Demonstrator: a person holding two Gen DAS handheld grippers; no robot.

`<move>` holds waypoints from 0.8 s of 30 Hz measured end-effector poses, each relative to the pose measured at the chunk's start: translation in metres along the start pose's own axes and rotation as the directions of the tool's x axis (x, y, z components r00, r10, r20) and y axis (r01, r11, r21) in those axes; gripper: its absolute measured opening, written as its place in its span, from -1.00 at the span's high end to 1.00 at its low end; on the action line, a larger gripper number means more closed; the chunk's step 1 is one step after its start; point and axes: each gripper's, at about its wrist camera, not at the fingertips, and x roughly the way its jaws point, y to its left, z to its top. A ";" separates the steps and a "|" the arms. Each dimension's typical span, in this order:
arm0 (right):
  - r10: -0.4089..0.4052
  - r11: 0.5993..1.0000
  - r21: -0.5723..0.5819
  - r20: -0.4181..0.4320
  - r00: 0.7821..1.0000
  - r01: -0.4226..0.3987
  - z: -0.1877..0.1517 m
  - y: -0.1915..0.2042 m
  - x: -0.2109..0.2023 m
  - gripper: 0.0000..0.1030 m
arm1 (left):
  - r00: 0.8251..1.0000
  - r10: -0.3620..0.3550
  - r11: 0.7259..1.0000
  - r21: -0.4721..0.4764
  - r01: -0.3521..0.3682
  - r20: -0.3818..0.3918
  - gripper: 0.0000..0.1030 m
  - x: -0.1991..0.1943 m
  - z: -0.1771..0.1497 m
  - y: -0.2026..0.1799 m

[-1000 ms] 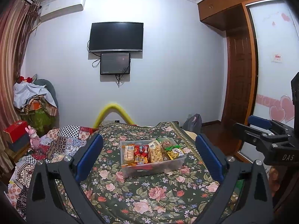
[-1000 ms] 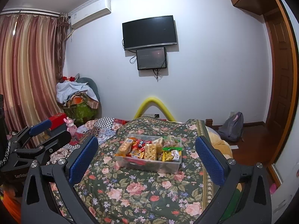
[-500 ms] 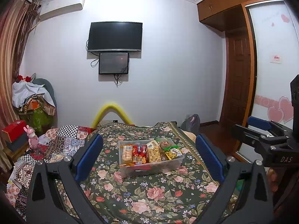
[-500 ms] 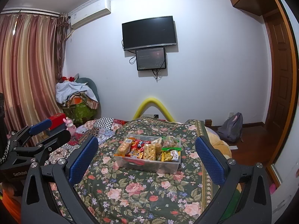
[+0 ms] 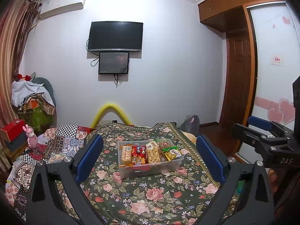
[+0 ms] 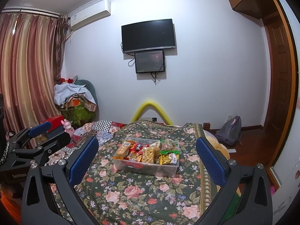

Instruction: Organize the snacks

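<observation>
A clear plastic bin (image 5: pixel 169 166) (image 6: pixel 165 169) sits on the floral bedspread (image 5: pixel 150 196) (image 6: pixel 142 191), packed with several snack packets standing side by side: a pale cracker pack (image 5: pixel 126 152), a red packet (image 5: pixel 138 154), a puffed-snack bag (image 5: pixel 153 152) and a green-topped bag (image 5: pixel 171 152). My left gripper (image 5: pixel 150 159) is open, well back from the bin, which shows between its blue pads. My right gripper (image 6: pixel 146 159) is also open and empty, held back the same way. Each gripper appears at the edge of the other's view.
The bed fills the foreground; a patchwork quilt (image 5: pixel 56 140) lies on its left. A yellow foam arch (image 5: pixel 110 112) stands past the bed's far end. A pile of clothes (image 6: pixel 75 97), a grey backpack (image 6: pixel 229 131), a wall TV (image 5: pixel 115 36) and a wooden wardrobe (image 5: pixel 238 86) ring the room.
Both views shifted only slightly; the bin and snacks stay put and both grippers remain open.
</observation>
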 end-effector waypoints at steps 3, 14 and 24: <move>-0.006 1.000 -0.004 0.007 1.000 0.006 0.000 0.001 -0.001 -1.00 | 1.000 0.003 1.000 0.004 -0.003 0.005 -0.95 0.000 0.000 -0.001; -0.009 1.000 -0.006 0.011 1.000 0.009 -0.001 0.003 0.000 -1.00 | 1.000 -0.005 1.000 -0.003 0.005 -0.003 -0.95 0.002 -0.001 -0.002; -0.012 1.000 -0.006 0.012 1.000 0.012 -0.004 0.002 0.000 -1.00 | 0.999 -0.026 1.000 0.002 0.026 -0.024 -0.95 0.005 -0.003 -0.003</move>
